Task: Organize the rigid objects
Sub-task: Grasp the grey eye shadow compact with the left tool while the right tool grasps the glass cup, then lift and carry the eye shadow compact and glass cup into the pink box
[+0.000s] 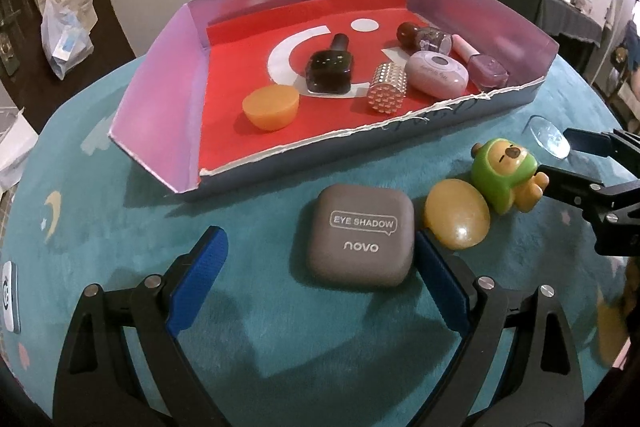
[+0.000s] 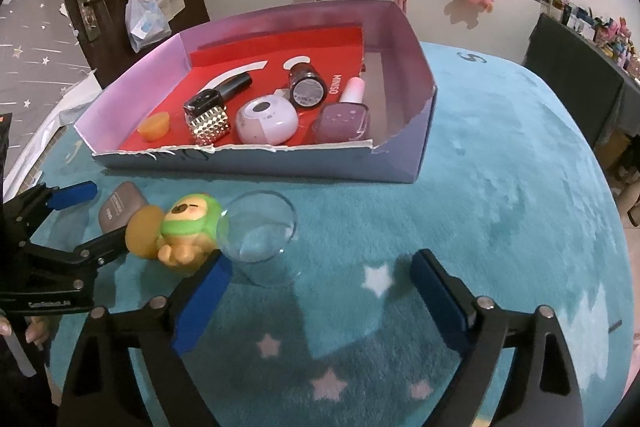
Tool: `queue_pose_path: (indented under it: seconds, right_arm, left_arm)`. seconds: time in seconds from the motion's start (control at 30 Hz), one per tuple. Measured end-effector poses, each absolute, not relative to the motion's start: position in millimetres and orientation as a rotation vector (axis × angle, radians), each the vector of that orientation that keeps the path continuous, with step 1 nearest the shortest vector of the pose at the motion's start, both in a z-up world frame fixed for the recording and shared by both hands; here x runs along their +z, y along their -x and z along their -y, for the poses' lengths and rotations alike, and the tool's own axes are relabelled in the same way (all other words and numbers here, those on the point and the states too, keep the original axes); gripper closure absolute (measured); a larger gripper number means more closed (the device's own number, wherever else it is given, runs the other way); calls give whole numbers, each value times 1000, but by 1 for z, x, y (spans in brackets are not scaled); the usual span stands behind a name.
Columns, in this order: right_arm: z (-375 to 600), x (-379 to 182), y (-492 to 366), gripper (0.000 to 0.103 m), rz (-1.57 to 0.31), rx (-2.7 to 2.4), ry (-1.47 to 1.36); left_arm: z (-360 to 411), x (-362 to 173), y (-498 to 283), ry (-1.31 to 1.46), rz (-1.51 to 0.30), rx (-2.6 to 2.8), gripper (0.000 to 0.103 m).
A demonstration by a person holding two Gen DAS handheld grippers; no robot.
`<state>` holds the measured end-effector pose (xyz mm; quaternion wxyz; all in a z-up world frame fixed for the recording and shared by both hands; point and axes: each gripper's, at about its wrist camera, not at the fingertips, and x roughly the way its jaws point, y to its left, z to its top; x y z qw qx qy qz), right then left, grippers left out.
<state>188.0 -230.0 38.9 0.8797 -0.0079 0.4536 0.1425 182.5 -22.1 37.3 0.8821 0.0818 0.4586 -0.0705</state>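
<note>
I'm over the round teal plush table [image 1: 100, 155], both grippers tipped steeply down toward it. The big shallow cardboard tray with lilac walls and a red floor [image 1: 160, 91] sits toward the far edge, already holding bottles and small cases. My left gripper [image 1: 320, 251] hangs low with its jaws spread wide; the grey rounded-square eye shadow case [image 1: 360, 235] lies on the cloth between the blue pads, its right edge just beside the right pad, the left pad well clear. My right gripper [image 2: 320, 275] is also gaping, nothing between the pads; the clear glass cup [image 2: 260, 231] lies on its side just beyond its left pad. Touching the cup's rim is the green-hooded bear figurine [image 2: 188, 231], with the amber oval pebble [image 1: 456, 213] pressed against it, near the table's front.
</note>
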Motion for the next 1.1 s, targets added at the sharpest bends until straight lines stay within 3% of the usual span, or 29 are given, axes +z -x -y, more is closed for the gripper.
queue_pose_path:
  seconds: [0.2,0.3,0.43,0.5,1.1]
  right_arm:
    - [224,40,-191,19,-939,317,31]
    - [221,40,-194,26,-933,326,32]
    - [216,41,-195,47,-918,363,24]
    - [215,41,-196,59,-916,404,2]
    - [211,57,-177,59,-856,422,10]
  left_arm:
    - [26,37,-187,-165,-954,-177,23]
    - [26,37,-187,-135,-955,-222,39]
    - [27,38,-185,-112,-937,-259,55]
    - [26,39,-184,-107,-934,-262,55]
    - [23,52,-173,-84,-898,-279,55]
